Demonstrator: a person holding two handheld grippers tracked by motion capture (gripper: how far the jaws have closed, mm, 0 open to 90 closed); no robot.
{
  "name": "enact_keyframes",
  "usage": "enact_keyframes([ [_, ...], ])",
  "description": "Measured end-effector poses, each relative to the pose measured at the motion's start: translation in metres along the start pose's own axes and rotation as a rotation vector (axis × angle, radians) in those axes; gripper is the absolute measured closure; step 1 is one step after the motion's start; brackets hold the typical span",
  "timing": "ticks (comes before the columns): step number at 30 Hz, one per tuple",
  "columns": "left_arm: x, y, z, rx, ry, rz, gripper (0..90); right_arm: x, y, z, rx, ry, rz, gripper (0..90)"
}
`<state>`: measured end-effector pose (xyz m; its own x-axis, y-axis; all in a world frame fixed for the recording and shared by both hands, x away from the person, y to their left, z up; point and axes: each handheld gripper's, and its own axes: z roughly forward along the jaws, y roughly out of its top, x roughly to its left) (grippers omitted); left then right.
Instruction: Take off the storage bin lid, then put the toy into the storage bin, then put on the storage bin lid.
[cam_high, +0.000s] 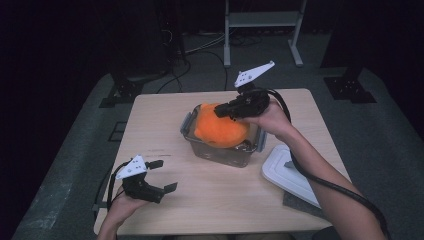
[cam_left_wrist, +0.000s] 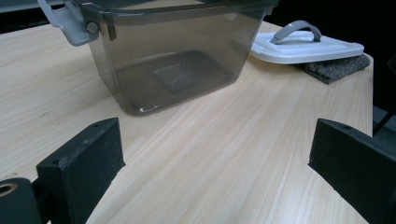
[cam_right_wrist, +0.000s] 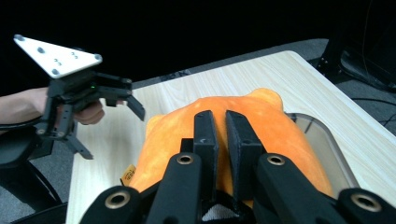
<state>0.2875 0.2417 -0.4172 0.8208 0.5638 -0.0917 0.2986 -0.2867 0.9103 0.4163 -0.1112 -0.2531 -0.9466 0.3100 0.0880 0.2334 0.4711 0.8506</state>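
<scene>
High view puts the orange plush toy (cam_high: 220, 129) at centre frame, sitting in the mouth of the clear bin (cam_high: 200, 145), bulging above the rim rather than down inside. I have the right gripper (cam_high: 220, 113) directly over it, jaws pressed nearly together on a fold of the plush at its top; right gripper view shows the same pinch. The toy hangs straight below that gripper, so I judge the next move is plain vertical. My left gripper (cam_high: 165, 175) sits spread wide at lower left, well apart, and the white lid (cam_high: 287, 175) lies lower right.
</scene>
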Motion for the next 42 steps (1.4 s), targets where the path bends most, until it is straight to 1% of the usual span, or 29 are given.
enact_keyframes([
  [1,0.000,0.000,0.000,0.001,-0.001,0.003,2.3,-0.004,0.000,0.001,0.002,-0.006,0.009,82.5],
  [4,0.001,0.000,-0.001,0.002,0.000,0.004,2.3,-0.009,0.000,0.004,0.002,-0.009,0.016,82.5],
  [13,-0.001,0.000,0.001,0.005,-0.007,0.010,2.3,-0.017,-0.001,0.009,0.008,-0.013,0.025,82.5],
  [22,-0.002,0.001,0.002,0.002,-0.014,0.005,2.3,-0.027,-0.003,0.013,0.012,-0.024,0.039,82.5],
  [23,-0.002,0.000,0.002,0.001,-0.016,0.005,2.3,-0.031,-0.004,0.015,0.012,-0.025,0.047,82.5],
  [24,-0.003,0.000,0.002,0.006,-0.015,0.010,2.3,-0.032,-0.005,0.016,0.015,-0.026,0.046,82.5],
  [28,-0.002,0.001,0.002,0.002,-0.016,0.005,2.3,-0.036,-0.007,0.020,0.021,-0.028,0.056,82.6],
  [31,-0.001,0.000,0.002,0.003,-0.016,0.005,2.3,-0.043,-0.011,0.026,0.028,-0.028,0.061,82.7],
  [42,-0.001,0.001,0.001,0.001,-0.019,0.008,2.3,-0.054,-0.021,0.042,0.045,-0.030,0.081,82.7],
])
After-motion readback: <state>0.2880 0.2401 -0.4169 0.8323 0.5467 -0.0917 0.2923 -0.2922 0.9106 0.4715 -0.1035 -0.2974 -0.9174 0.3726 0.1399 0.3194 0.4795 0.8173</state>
